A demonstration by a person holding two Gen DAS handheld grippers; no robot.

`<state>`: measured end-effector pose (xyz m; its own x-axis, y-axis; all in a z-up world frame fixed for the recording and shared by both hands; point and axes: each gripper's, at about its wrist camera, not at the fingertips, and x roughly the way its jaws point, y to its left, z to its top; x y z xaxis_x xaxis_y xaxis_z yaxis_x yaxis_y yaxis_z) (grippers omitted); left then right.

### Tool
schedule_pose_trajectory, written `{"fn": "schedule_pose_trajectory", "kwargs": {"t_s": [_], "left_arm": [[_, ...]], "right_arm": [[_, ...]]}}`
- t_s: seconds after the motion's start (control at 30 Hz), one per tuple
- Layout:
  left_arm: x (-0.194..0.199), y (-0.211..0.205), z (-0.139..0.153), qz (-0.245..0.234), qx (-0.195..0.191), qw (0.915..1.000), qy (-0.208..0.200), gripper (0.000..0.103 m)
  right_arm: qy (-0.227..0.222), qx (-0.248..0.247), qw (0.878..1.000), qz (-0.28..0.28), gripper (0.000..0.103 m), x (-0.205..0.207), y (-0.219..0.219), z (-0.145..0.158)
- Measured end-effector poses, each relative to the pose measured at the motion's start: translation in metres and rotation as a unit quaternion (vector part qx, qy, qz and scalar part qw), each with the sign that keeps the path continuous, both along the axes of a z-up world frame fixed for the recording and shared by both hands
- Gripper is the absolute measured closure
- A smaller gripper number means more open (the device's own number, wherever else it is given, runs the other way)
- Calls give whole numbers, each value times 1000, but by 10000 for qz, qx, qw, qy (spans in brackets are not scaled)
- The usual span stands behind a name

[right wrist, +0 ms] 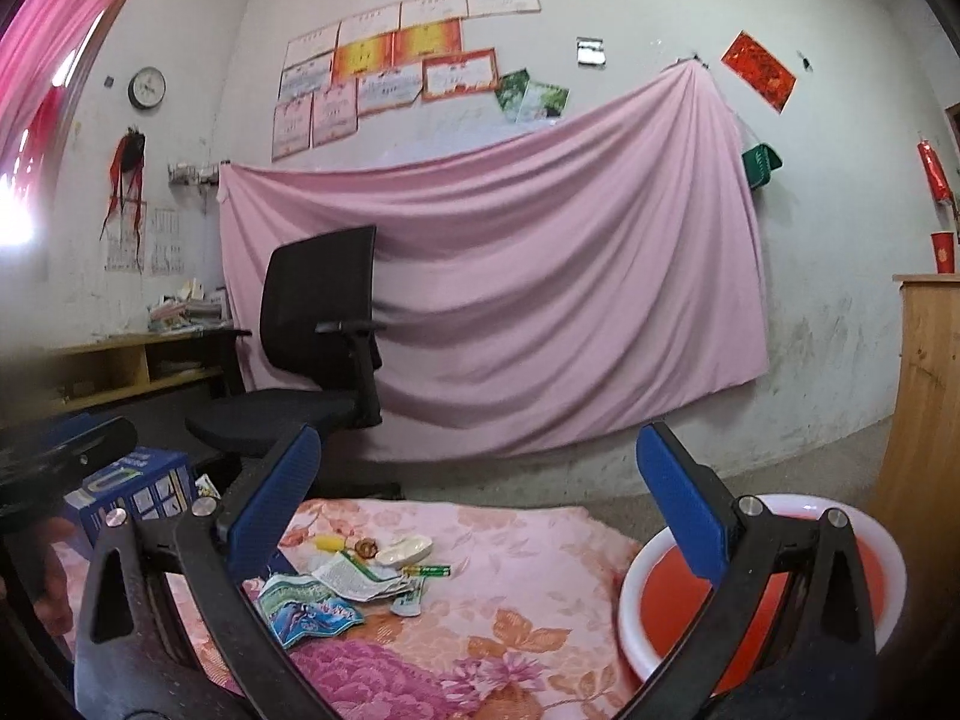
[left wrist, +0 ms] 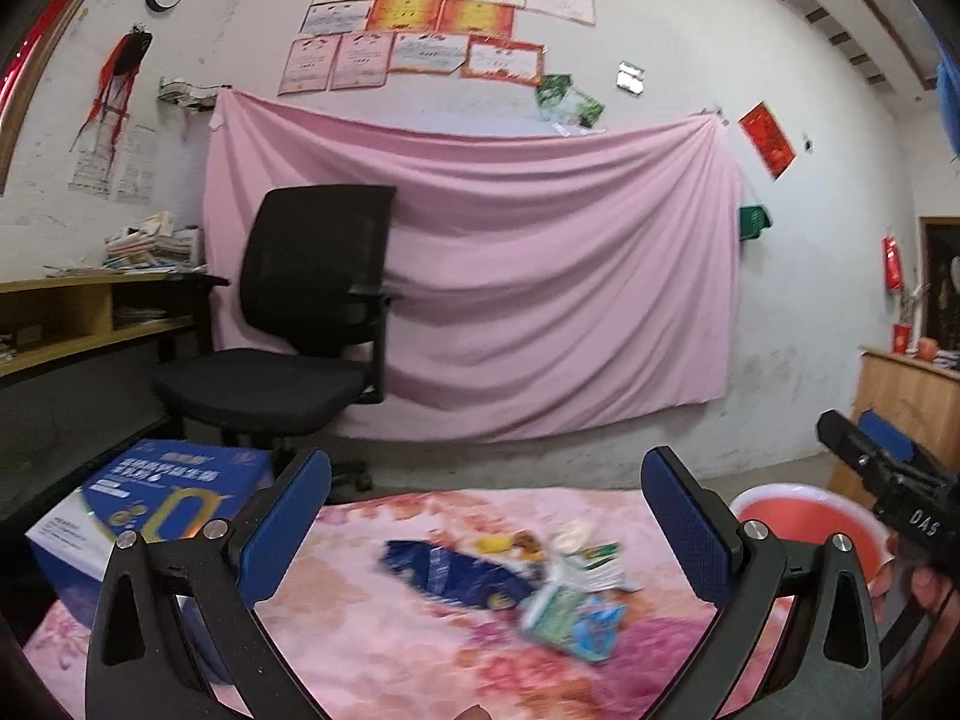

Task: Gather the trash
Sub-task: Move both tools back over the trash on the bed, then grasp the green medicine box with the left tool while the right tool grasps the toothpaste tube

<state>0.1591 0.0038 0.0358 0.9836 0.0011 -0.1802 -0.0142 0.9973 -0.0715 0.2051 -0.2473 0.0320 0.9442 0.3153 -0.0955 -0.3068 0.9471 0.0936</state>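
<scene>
A heap of trash lies on the pink floral cloth (left wrist: 372,648): a dark blue wrapper (left wrist: 456,576), a green and blue packet (left wrist: 570,618), white paper scraps (right wrist: 360,579), a yellow piece (right wrist: 329,542), a white dish-like piece (right wrist: 403,551) and a green battery (right wrist: 429,570). My left gripper (left wrist: 486,516) is open and empty, held above and before the heap. My right gripper (right wrist: 480,504) is open and empty, to the right of the heap; it also shows at the right edge of the left wrist view (left wrist: 888,468). A red basin (right wrist: 762,594) with a white rim stands at the cloth's right.
A blue and white carton (left wrist: 150,510) stands at the cloth's left. A black office chair (left wrist: 300,324) stands behind, before a pink sheet (left wrist: 510,276) hung on the wall. Wooden shelves (left wrist: 72,324) stand left, a wooden cabinet (right wrist: 924,420) right.
</scene>
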Motion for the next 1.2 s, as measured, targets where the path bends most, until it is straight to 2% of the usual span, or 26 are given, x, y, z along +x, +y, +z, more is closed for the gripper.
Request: {"fn": "schedule_pose_trajectory", "kwargs": {"t_s": [0.1, 0.23, 0.4, 0.47, 0.53, 0.6, 0.77, 0.9, 1.0, 1.07, 1.13, 1.2], "left_arm": [[14, 7, -10, 87, 32, 9994, 345, 1], [33, 11, -26, 117, -24, 9959, 900, 2], [56, 8, -44, -121, -35, 9876, 1568, 2], [66, 6, -51, -275, -73, 9834, 1791, 3], [75, 2, -56, -476, -110, 9784, 2010, 17], [83, -2, -62, -740, -134, 9721, 2220, 25], [101, -14, -79, -1394, -231, 9483, 2842, 47], [114, -20, -95, -1647, -340, 9285, 3310, 57], [123, -20, -105, -1780, -612, 9144, 3585, 62], [125, -19, -106, -1836, -764, 9098, 3644, 65], [125, -21, -105, -1876, -806, 9071, 3681, 71], [124, -22, -104, -1889, -795, 9065, 3692, 72]], "right_arm": [[207, -172, 9996, 41, 0, 8, 8, -7], [726, -388, 9965, 113, 0, 26, 21, -18], [1334, -589, 9890, 238, 0, 48, 28, -32], [1657, -653, 9832, 404, 9, 58, 30, -38], [1972, -745, 9761, 530, 17, 67, 33, -46], [2209, -794, 9699, 641, 28, 73, 35, -51], [2717, -934, 9537, 886, 43, 84, 40, -63], [3011, -955, 9436, 995, 47, 93, 43, -70], [3223, -1036, 9348, 1077, 49, 99, 48, -75], [3341, -1111, 9290, 1138, 50, 101, 52, -79], [3395, -1159, 9261, 1168, 51, 103, 55, -80], [3436, -1203, 9237, 1197, 51, 104, 57, -82]]}}
